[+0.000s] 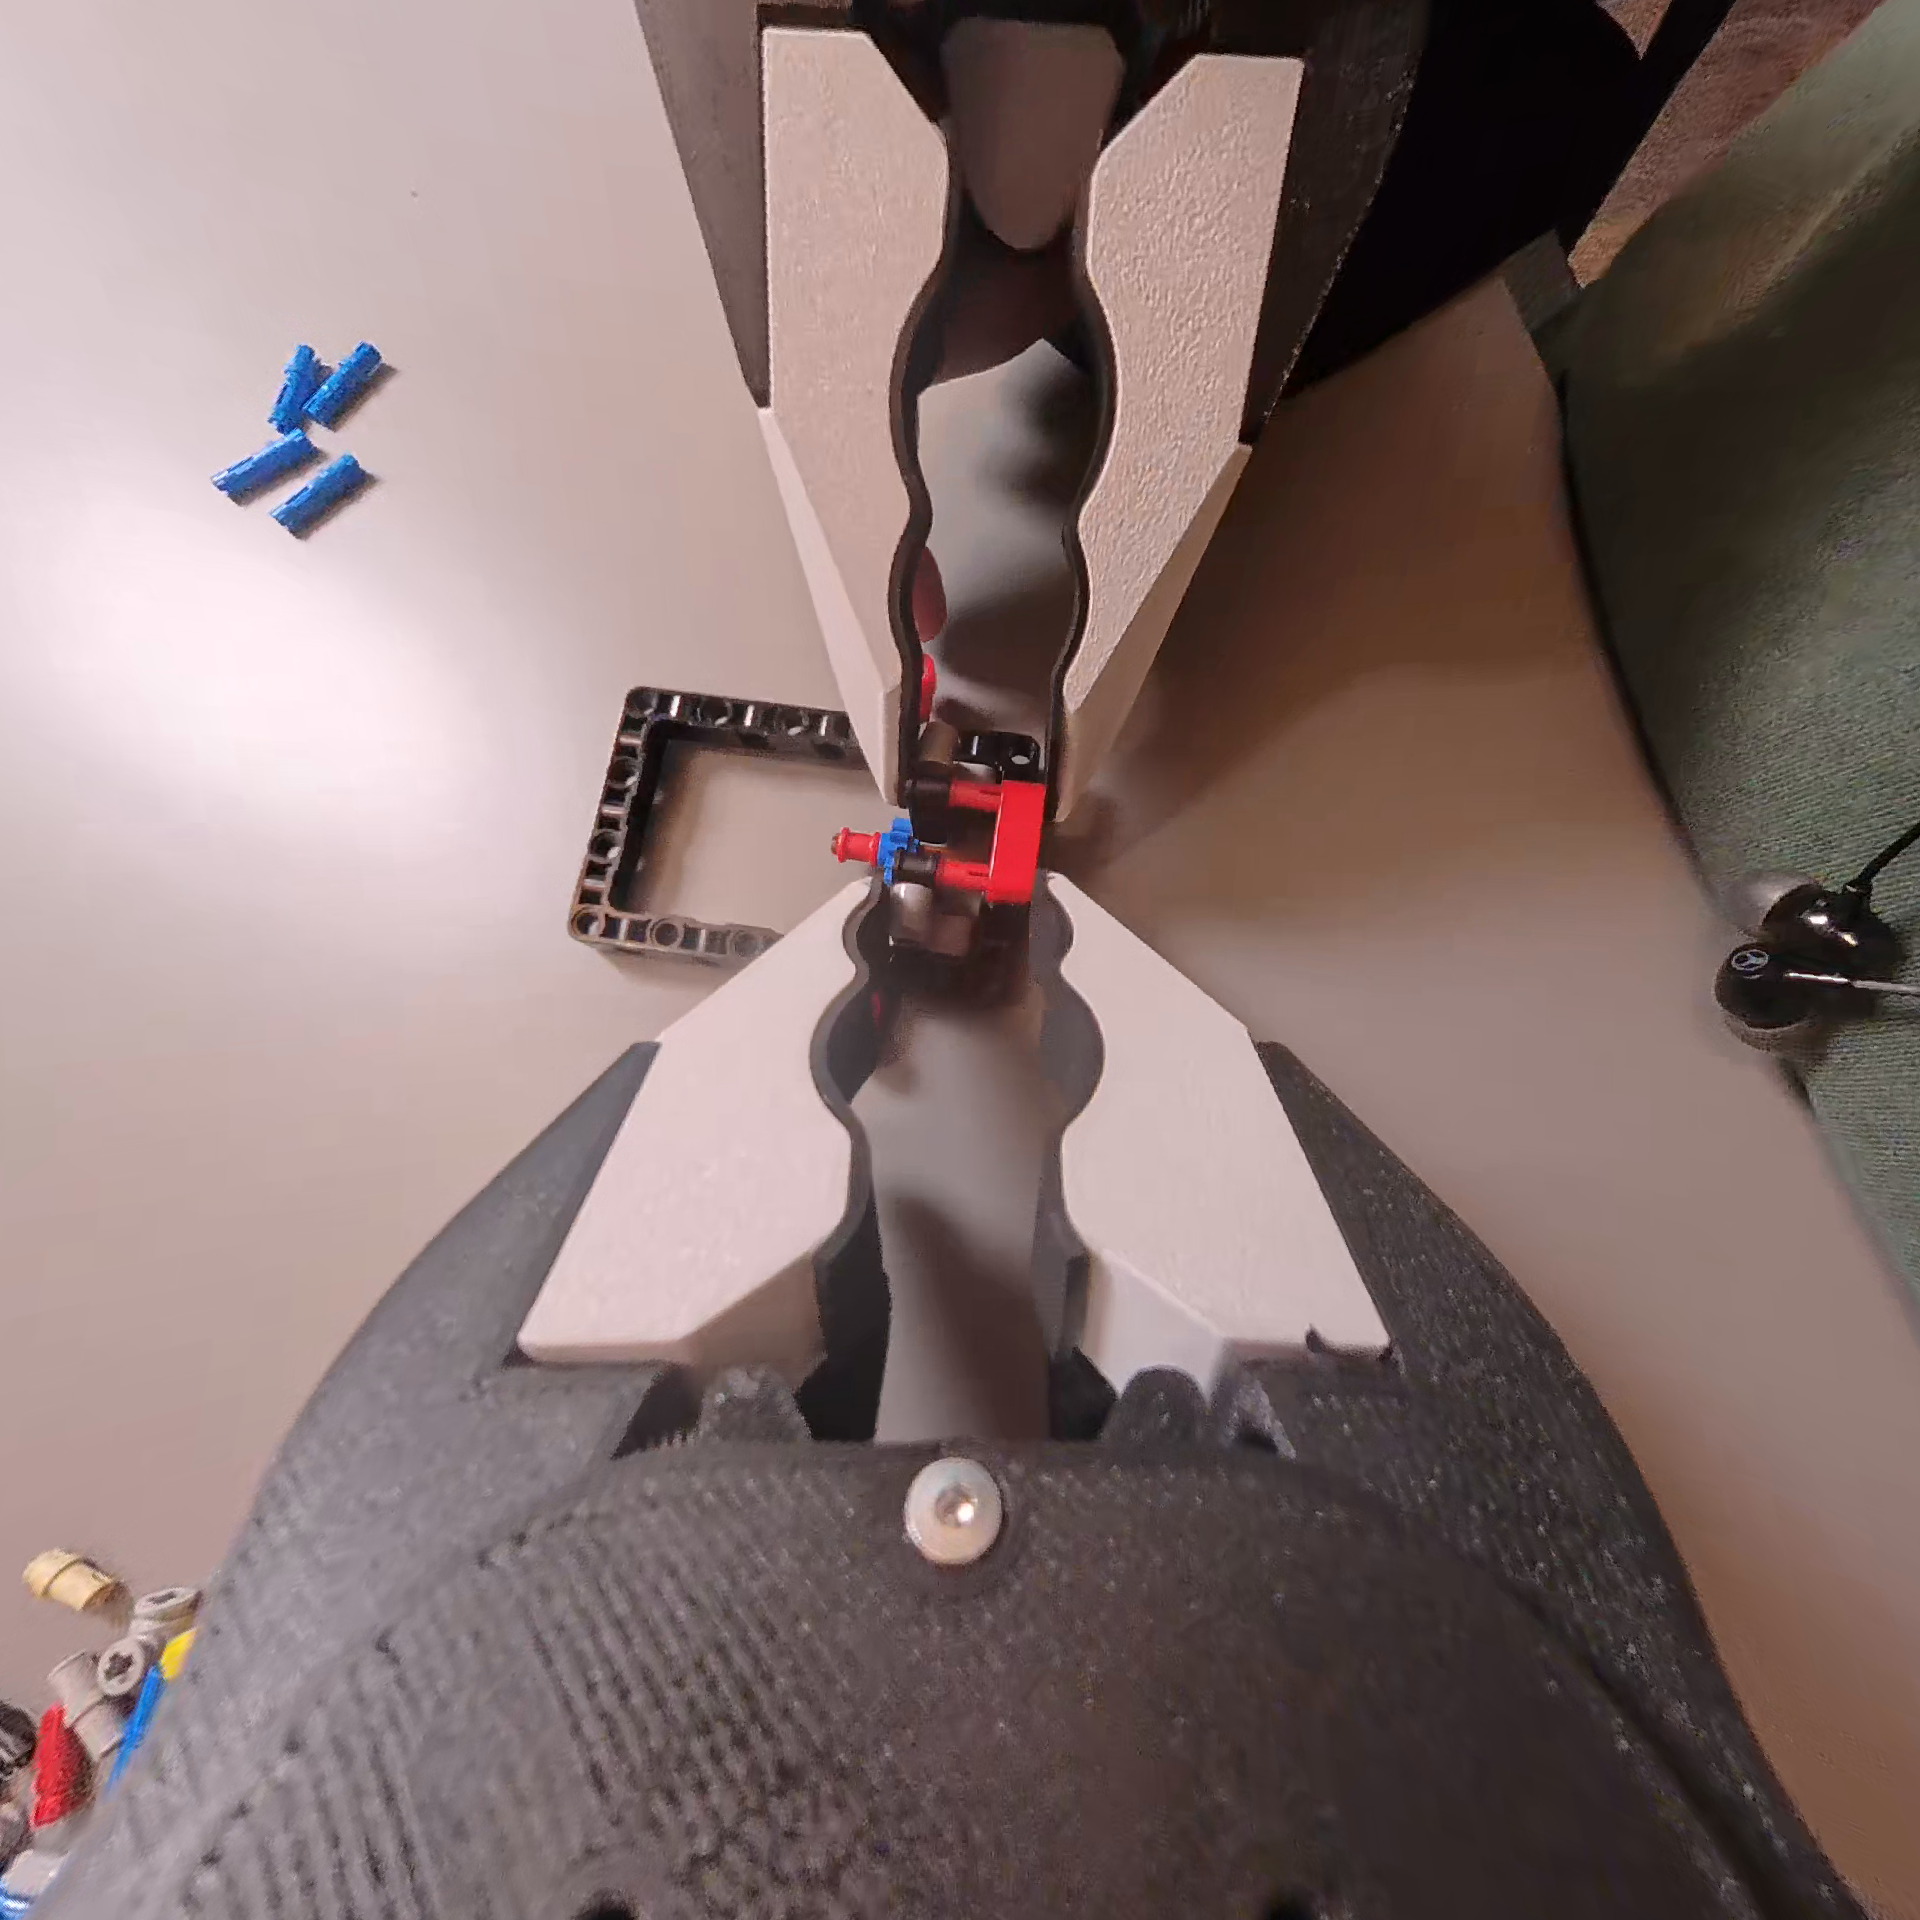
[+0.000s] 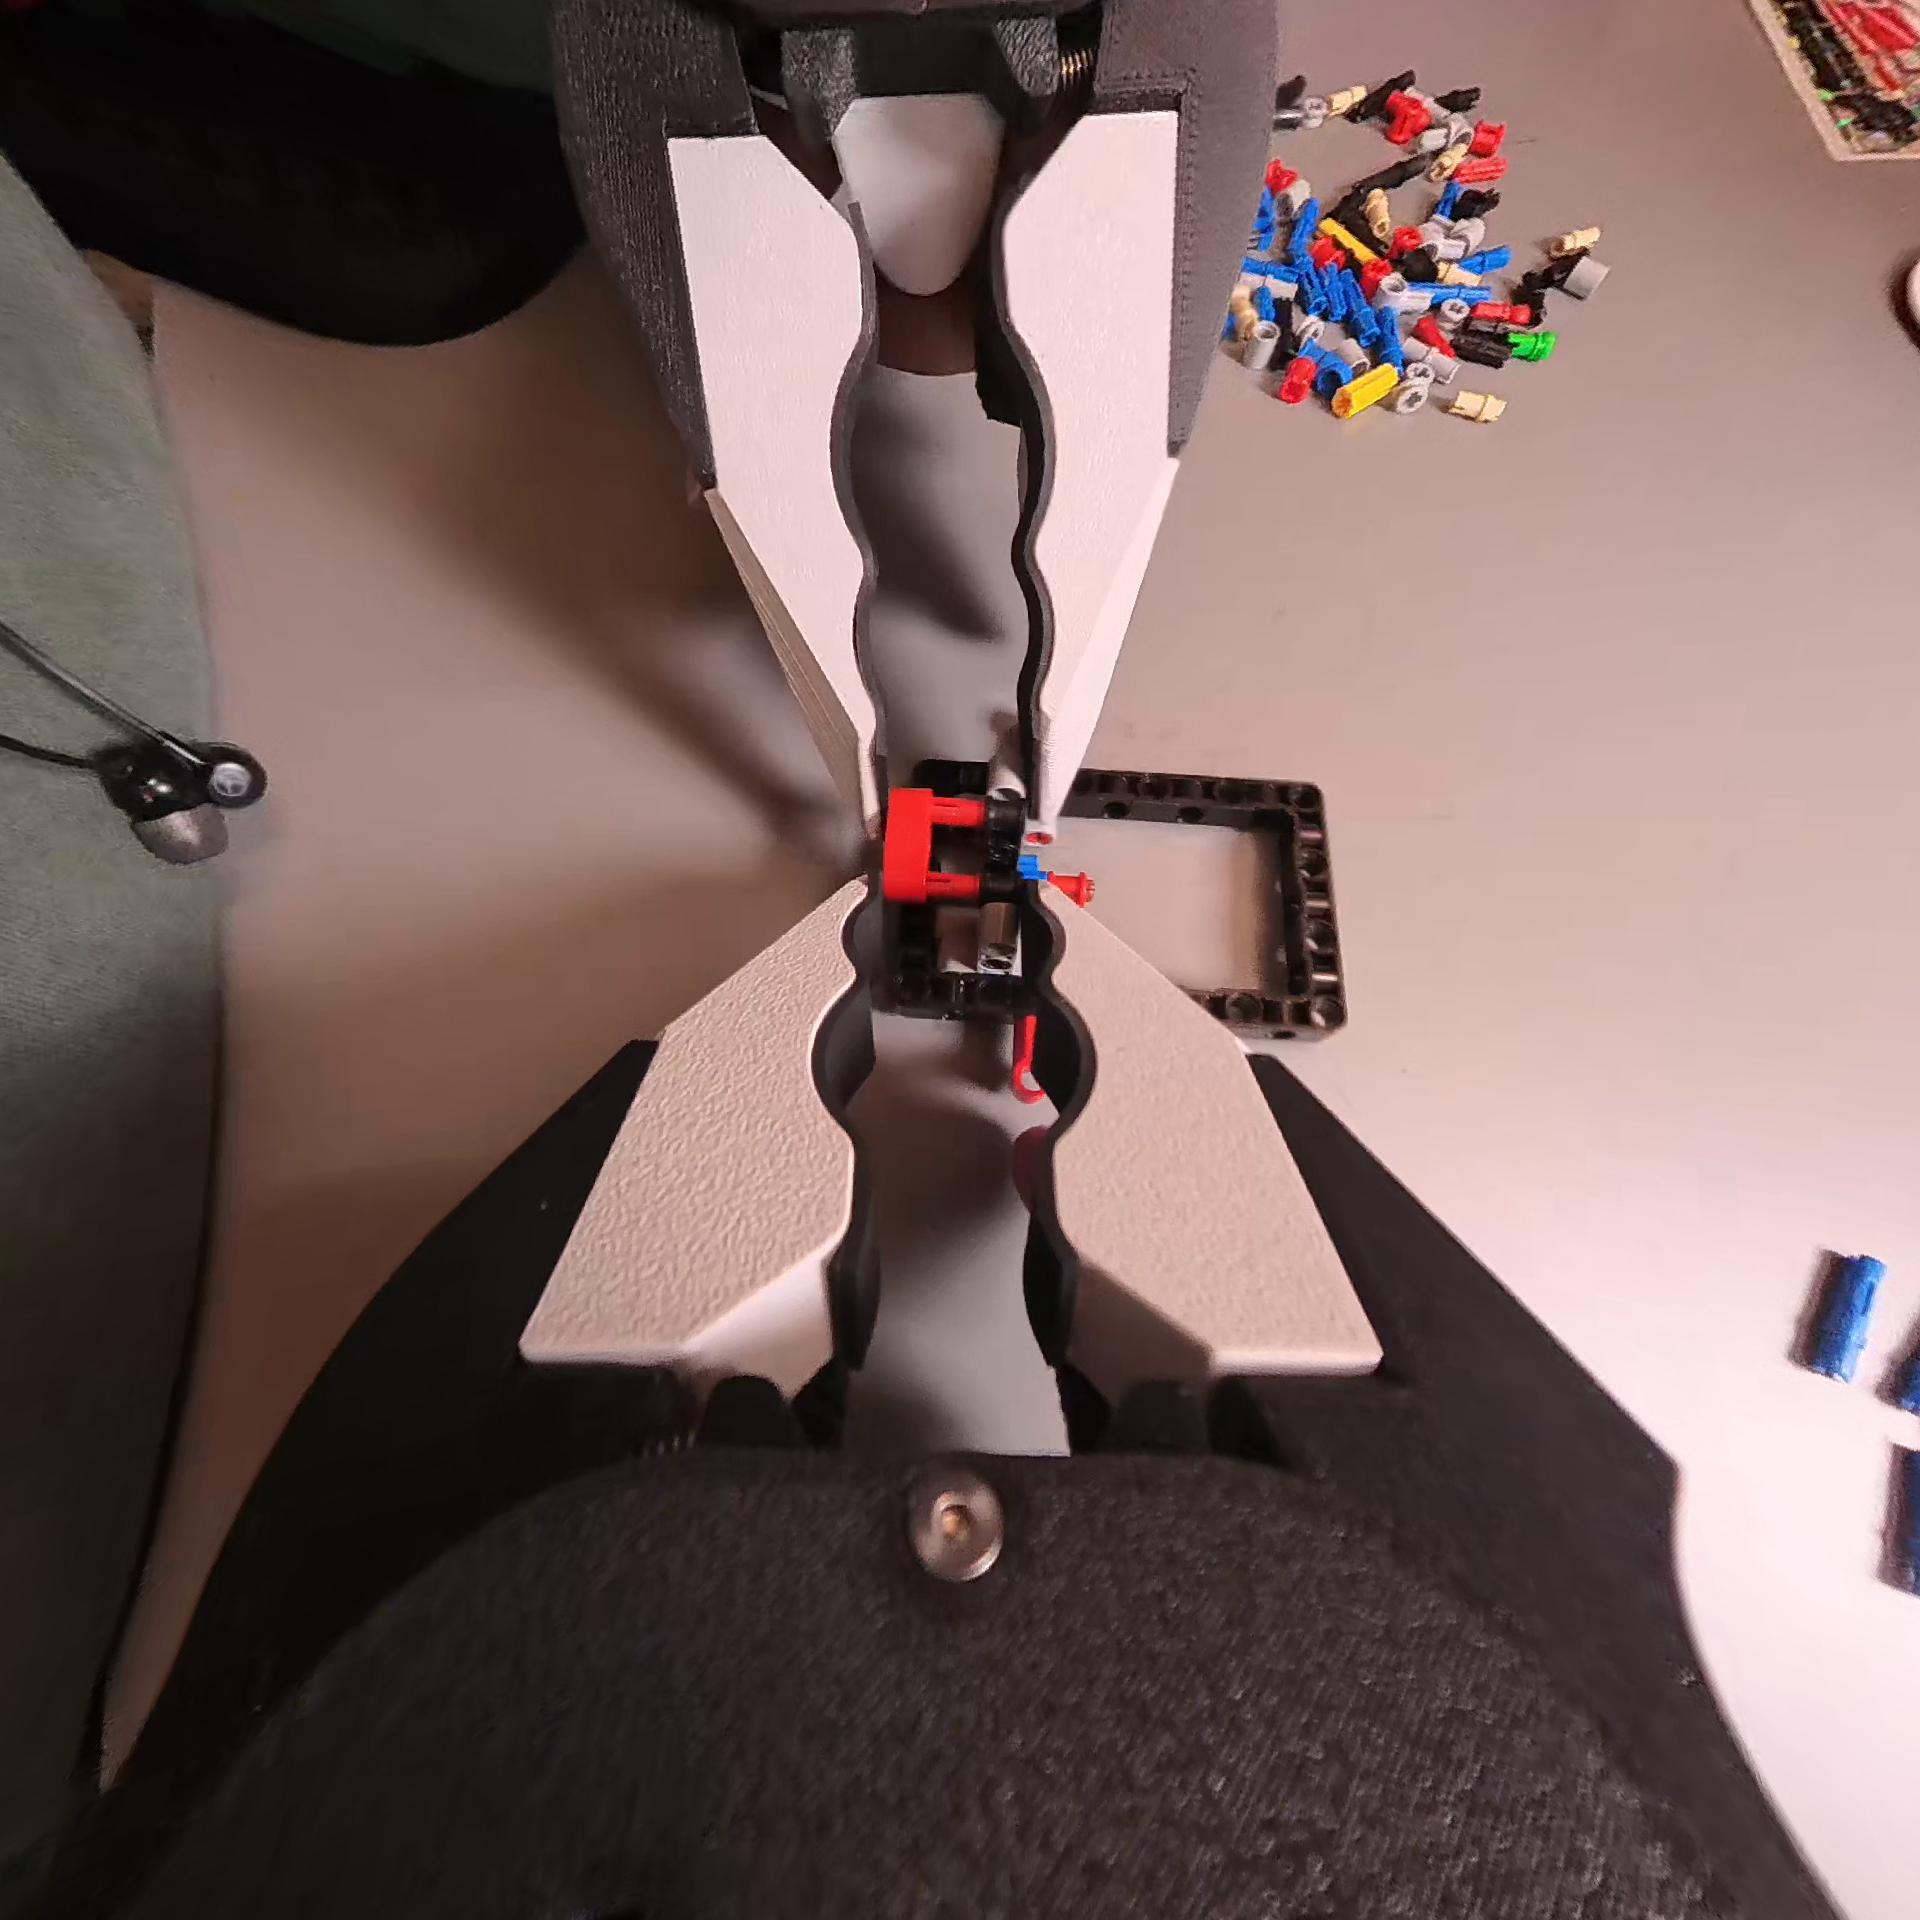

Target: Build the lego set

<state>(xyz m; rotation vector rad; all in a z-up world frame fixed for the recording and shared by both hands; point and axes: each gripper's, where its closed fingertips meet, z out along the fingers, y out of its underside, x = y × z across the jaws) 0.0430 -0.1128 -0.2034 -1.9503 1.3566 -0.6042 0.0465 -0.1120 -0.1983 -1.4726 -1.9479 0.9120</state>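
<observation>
A small Lego assembly (image 1: 1013, 842) hangs between my two grippers above the table. It has a red beam on red pins, a black frame, a grey pin and a red axle with a blue bush (image 1: 868, 844). My left gripper (image 1: 956, 909) comes from the bottom of the left wrist view and is shut on it. My right gripper (image 1: 982, 805) meets it tip to tip from above. In the right wrist view my right gripper (image 2: 956, 920) is shut on the assembly's black frame (image 2: 935, 997), and my left gripper (image 2: 956, 816) grips the far side by the red beam (image 2: 909, 844).
A dark open rectangular frame (image 1: 623, 831) (image 2: 1299, 914) lies on the table under the grippers. Several blue pins (image 1: 301, 436) (image 2: 1839, 1314) lie apart. A pile of mixed small parts (image 2: 1403, 270) (image 1: 94, 1704) and a booklet (image 2: 1849, 83) lie nearby. Earphones (image 2: 177, 790) rest on green fabric (image 1: 1766, 520). Left and right tips are no more than a few centimetres apart.
</observation>
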